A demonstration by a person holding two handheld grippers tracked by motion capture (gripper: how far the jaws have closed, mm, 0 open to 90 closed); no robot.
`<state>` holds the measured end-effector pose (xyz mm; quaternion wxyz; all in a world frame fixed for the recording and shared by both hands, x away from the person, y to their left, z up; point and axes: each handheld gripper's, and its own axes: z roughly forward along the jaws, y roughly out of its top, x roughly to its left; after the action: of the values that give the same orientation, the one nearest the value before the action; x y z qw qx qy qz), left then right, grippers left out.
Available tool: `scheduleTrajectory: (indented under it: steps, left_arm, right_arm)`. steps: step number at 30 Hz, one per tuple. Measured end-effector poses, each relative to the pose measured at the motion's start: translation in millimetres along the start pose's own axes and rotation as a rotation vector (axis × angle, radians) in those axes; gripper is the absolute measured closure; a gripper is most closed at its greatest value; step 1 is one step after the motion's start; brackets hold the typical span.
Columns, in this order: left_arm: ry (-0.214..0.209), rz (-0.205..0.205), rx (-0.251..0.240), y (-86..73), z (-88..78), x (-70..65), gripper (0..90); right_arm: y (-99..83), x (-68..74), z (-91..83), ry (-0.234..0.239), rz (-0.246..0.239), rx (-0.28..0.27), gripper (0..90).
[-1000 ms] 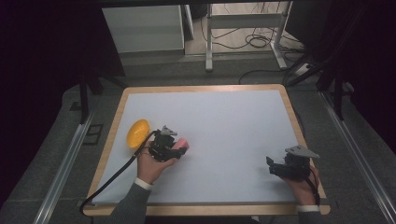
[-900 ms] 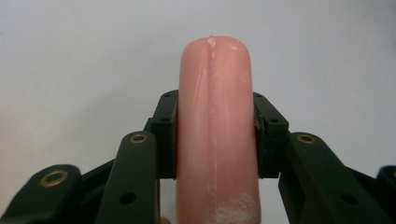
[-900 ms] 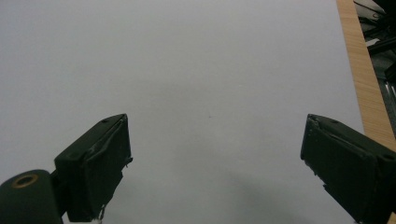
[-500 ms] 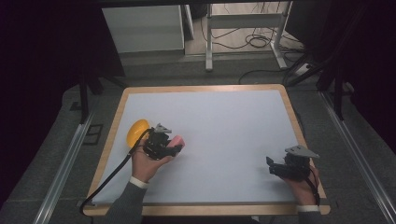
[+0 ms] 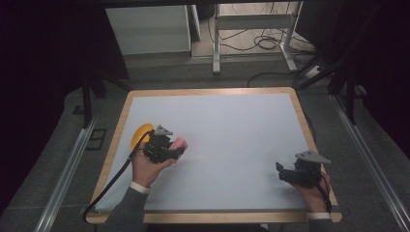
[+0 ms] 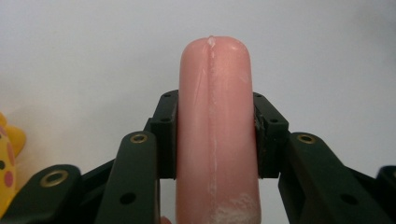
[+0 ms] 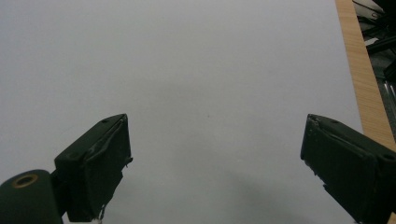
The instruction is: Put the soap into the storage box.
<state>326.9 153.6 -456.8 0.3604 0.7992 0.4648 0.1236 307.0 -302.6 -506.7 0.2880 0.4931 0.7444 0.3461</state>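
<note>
A pink sausage-shaped toy point(image 6: 215, 126) is clamped between the two black jaws of my left gripper point(image 6: 215, 135); its rounded tip sticks out past them. In the high view the left gripper point(image 5: 170, 147) sits at the left of the white table, with the pink toy point(image 5: 179, 143) poking out to the right. A yellow toy point(image 5: 141, 134) lies just behind and left of that gripper, and its spotted yellow edge point(image 6: 9, 158) shows in the left gripper view. My right gripper point(image 5: 285, 173) rests near the table's front right, jaws wide apart over bare white surface point(image 7: 215, 154).
The table point(image 5: 232, 121) is a white board with a wooden rim point(image 7: 362, 84), the right rim close to my right gripper. A black cable point(image 5: 109, 186) trails from the left gripper over the front left edge. Dark floor, table legs and cables lie beyond.
My left hand has shifted slightly left and back toward the yellow toy, carrying the pink toy. The right gripper has stayed where it was.
</note>
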Motion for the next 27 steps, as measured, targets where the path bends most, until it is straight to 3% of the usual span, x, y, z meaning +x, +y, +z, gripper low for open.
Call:
scheduleTrajectory:
  steps: [27]
  left_arm:
    - [0.034,-0.022,-0.028,5.7,-15.9,16.9,60.1]
  right_arm:
    - [-0.7,-1.8,0.3,-0.004,0.006,0.007,8.2]
